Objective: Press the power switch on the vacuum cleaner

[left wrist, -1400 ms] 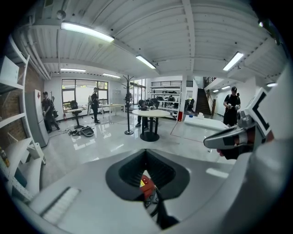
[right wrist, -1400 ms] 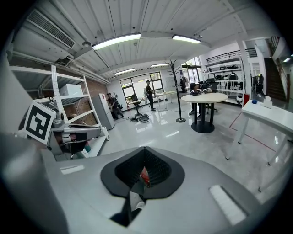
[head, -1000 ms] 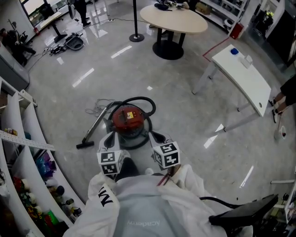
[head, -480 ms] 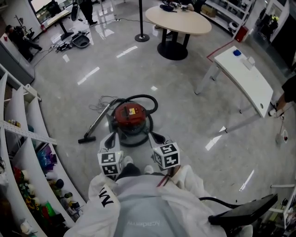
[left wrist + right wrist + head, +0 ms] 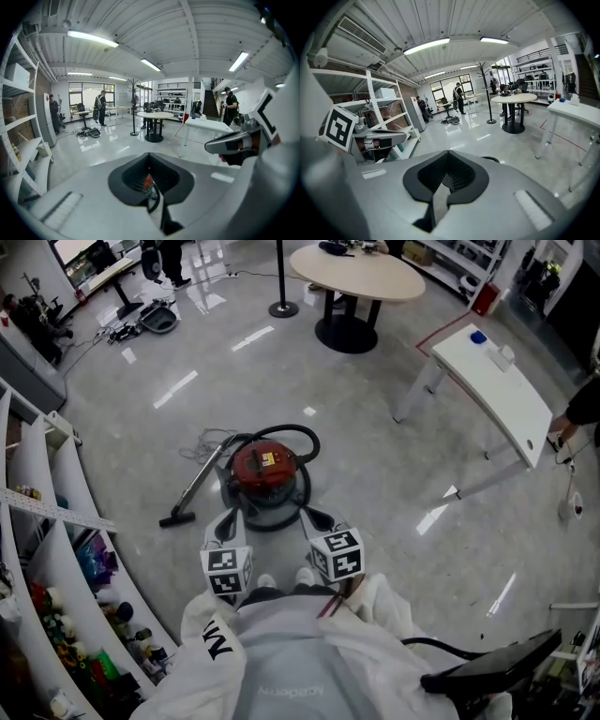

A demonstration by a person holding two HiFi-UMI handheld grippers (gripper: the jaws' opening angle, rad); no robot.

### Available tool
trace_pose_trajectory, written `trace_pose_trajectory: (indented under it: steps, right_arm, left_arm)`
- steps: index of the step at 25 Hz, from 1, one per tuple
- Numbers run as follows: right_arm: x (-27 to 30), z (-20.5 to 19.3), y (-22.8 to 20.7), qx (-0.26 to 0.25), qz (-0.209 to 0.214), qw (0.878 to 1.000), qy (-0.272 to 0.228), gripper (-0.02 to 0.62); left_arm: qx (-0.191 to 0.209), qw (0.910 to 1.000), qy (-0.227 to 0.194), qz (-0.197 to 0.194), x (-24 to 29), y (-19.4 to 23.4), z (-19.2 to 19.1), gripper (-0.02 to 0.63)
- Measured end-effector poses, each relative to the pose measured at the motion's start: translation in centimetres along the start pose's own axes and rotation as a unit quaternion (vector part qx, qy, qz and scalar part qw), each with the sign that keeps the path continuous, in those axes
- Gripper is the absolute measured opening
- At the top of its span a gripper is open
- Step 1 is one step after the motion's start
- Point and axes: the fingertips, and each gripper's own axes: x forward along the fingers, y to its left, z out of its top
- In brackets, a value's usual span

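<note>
The vacuum cleaner [image 5: 265, 468], a round canister with a red top and a yellow label, stands on the floor in the head view. Its black hose [image 5: 286, 435] loops behind it and its wand [image 5: 195, 487] lies off to the left. Both grippers hang side by side just in front of the canister, above the floor and apart from it. My left gripper [image 5: 225, 518] is shut; through its jaw gap in the left gripper view [image 5: 149, 157] a red patch of the vacuum [image 5: 147, 180] shows. My right gripper [image 5: 315, 517] [image 5: 448, 154] is shut and holds nothing.
White shelving [image 5: 42, 521] with small items curves along the left. A white rectangular table [image 5: 497, 395] stands at the right and a round table [image 5: 356, 273] at the back. A black chair [image 5: 487, 676] sits at the bottom right. People stand far off near the windows.
The person's feet have come together behind the grippers. The vacuum sits slightly higher in the view. Both grippers stay shut in about the same place.
</note>
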Motion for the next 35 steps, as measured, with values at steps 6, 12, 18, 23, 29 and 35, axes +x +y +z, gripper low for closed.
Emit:
trace_pose_trajectory:
  steps: [6, 12, 18, 23, 29, 35]
  right_arm:
    - [1.7, -0.7, 2.3, 0.008, 0.008, 1.000, 0.010, 0.000]
    - [3.6, -0.5, 4.0, 0.006, 0.021, 1.000, 0.022, 0.000]
    - [4.3, 1.0, 4.1, -0.004, 0.011, 1.000, 0.015, 0.000]
    - [4.9, 1.8, 4.2, -0.012, 0.009, 1.000, 0.013, 0.000]
    - [5.3, 2.2, 4.0, -0.012, 0.006, 1.000, 0.015, 0.000]
    - [5.8, 1.9, 4.1, -0.009, 0.003, 1.000, 0.020, 0.000]
  left_arm:
    - [-0.010, 0.9999, 0.009, -0.006, -0.5, 1.9, -1.1, 0.000]
    - [-0.020, 0.9997, 0.011, -0.007, -0.5, 3.7, -1.5, 0.000]
    - [-0.021, 0.9996, -0.004, -0.015, 0.2, 4.6, -0.2, 0.000]
    - [-0.021, 0.9995, -0.010, -0.019, 0.8, 5.2, 0.3, 0.000]
    - [-0.023, 0.9995, -0.010, -0.020, 1.3, 5.6, 0.7, 0.000]
    - [-0.026, 0.9994, -0.006, -0.023, 1.6, 6.0, 0.2, 0.000]
